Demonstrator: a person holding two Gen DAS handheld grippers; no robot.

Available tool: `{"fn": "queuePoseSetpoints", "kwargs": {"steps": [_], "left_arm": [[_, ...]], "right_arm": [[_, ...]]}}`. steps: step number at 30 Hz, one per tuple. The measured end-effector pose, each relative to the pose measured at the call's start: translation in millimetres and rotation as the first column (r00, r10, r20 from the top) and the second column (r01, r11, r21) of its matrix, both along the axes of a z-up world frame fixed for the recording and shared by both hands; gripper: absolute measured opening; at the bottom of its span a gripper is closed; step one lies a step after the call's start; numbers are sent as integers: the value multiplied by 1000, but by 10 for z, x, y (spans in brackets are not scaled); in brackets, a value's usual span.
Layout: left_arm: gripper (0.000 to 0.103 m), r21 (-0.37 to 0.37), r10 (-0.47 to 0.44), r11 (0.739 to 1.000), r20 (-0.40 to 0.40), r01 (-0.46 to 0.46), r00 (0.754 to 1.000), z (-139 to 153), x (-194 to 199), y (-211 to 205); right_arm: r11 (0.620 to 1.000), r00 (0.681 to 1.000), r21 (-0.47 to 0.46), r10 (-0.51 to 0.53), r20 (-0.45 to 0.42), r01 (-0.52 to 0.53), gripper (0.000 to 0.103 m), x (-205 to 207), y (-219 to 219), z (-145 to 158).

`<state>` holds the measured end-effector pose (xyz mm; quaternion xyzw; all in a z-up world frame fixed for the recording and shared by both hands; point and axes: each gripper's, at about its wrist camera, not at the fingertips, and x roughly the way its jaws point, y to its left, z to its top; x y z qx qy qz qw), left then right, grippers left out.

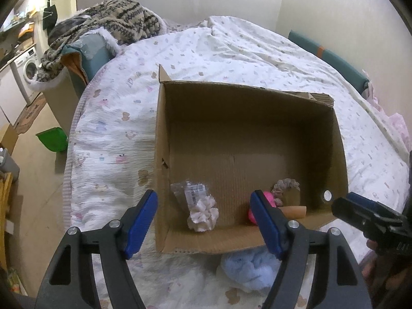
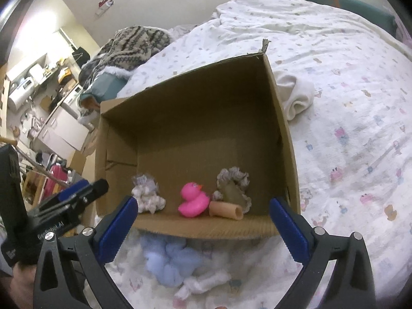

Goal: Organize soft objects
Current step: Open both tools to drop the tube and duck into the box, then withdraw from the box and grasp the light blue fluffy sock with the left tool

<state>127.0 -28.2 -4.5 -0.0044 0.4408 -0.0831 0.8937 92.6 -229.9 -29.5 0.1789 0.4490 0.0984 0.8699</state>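
Note:
An open cardboard box point(image 1: 334, 139) point(image 2: 285, 128) lies on the bed. Inside along its near wall lie a pale scrunchie in a clear packet point(image 1: 202, 212) point(image 2: 148, 197), a pink rubber duck point(image 2: 193, 200) point(image 1: 269, 197), a beige tube point(image 2: 226, 209) point(image 1: 294, 211) and a grey frilly scrunchie point(image 2: 233, 185) point(image 1: 287, 185). A light blue fluffy item point(image 1: 251, 270) point(image 2: 170, 260) lies on the bed just before the box, with a white knotted cloth point(image 2: 203, 282) beside it. My left gripper point(image 1: 204, 221) and right gripper point(image 2: 203, 228) are open and empty, above the box's near edge.
The bed carries a white printed quilt point(image 1: 116, 134) point(image 2: 360, 128). A white rolled cloth point(image 2: 298, 95) lies right of the box. A patterned knit blanket point(image 1: 116, 23) is heaped at the bed's far left. A green bin point(image 1: 52, 139) and a washing machine point(image 1: 28, 68) stand on the floor left.

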Motion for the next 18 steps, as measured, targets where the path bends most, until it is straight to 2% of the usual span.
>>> {"fn": "queuePoseSetpoints", "kwargs": {"steps": [12,18], "left_arm": [[72,-3,32,999,-27,-32,999,38,-344,139],[72,-18,66,998,-75,-67,995,-36,-504,247]], "right_arm": [[1000,1000,-7,4,-6,-4,103,-367,29,75],[1000,999,-17,-18,-43,17,103,-483,55,46]]}}
